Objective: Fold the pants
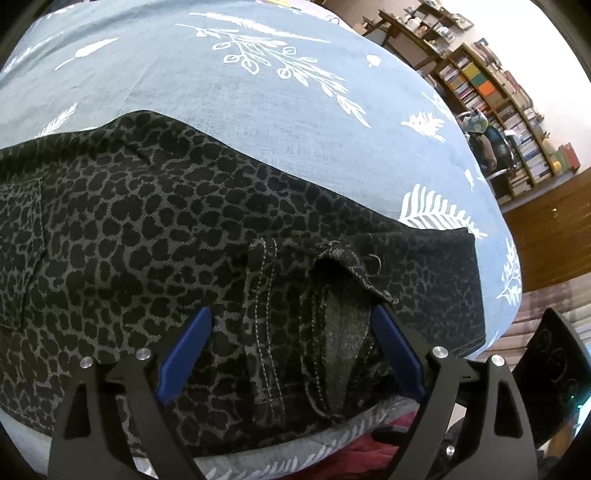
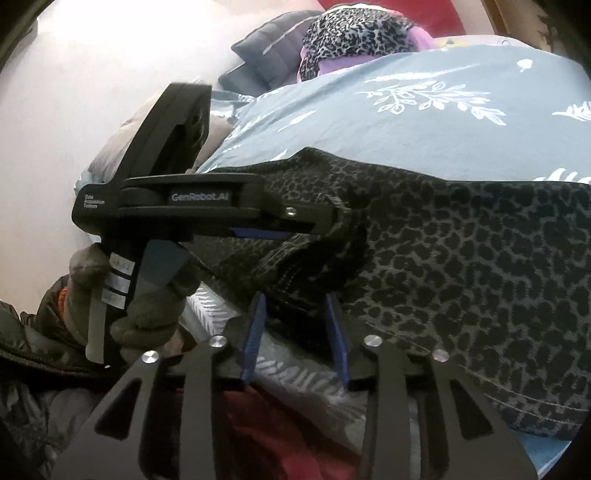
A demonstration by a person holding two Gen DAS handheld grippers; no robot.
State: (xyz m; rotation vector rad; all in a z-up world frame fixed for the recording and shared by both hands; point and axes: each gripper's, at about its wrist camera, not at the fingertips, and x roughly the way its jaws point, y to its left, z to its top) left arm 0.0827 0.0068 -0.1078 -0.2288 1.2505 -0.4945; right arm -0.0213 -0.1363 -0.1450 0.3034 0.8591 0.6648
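Dark leopard-print pants (image 1: 155, 236) lie spread across a blue bed sheet (image 1: 229, 96) with white leaf prints. My left gripper (image 1: 291, 314) is open, its blue fingers (image 1: 188, 350) straddling the seam and a raised fold of the fabric near the bed's front edge. In the right wrist view the left gripper (image 2: 332, 214) lies sideways with its tips in a bunched pants fold. My right gripper (image 2: 295, 299) is open just at the pants' (image 2: 461, 266) near edge, blue fingers (image 2: 255, 332) a hand's width apart, nothing between them clamped.
A gloved hand (image 2: 144, 314) holds the left gripper's handle. Pillows and a leopard-print cloth (image 2: 354, 29) lie at the bed's head. Bookshelves (image 1: 491, 96) and a chair (image 1: 491, 147) stand beyond the bed's right side. Red fabric (image 2: 266, 424) shows under the sheet's front edge.
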